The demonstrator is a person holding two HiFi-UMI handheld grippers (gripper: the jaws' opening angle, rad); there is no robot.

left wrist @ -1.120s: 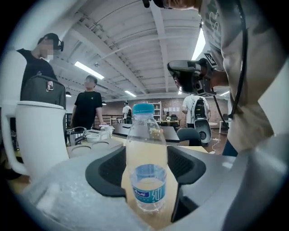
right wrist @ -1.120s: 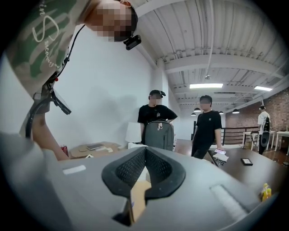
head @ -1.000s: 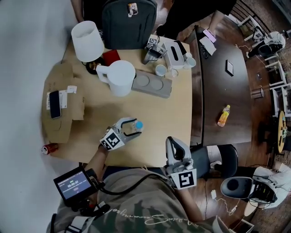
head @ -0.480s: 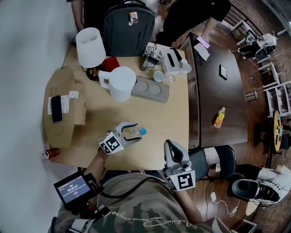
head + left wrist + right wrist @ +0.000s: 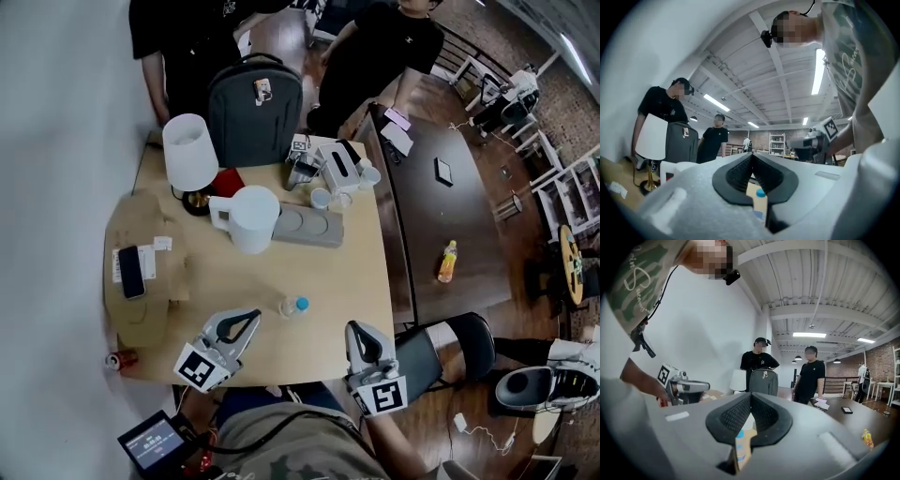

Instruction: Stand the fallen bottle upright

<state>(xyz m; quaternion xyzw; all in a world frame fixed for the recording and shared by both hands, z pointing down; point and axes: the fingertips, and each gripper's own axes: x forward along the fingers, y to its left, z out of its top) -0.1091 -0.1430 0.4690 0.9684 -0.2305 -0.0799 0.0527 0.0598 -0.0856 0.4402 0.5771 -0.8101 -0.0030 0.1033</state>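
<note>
Bottle (image 5: pixel 292 306) stands upright on worktop (image 5: pixel 347 272), just ahead of left gripper (image 5: pixel 251 317) fingers, which have just closed on nothing (right gripper (image 5: pixel 357 328) fingers also pressed together, bottle to their left); righting looks done, so hands need only stay clear.

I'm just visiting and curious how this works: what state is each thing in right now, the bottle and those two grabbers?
bottle: upright on the table, cap on, held by nothing.
left gripper: shut, empty, apart from the bottle.
right gripper: shut, empty.
white pitcher: upright.
</note>
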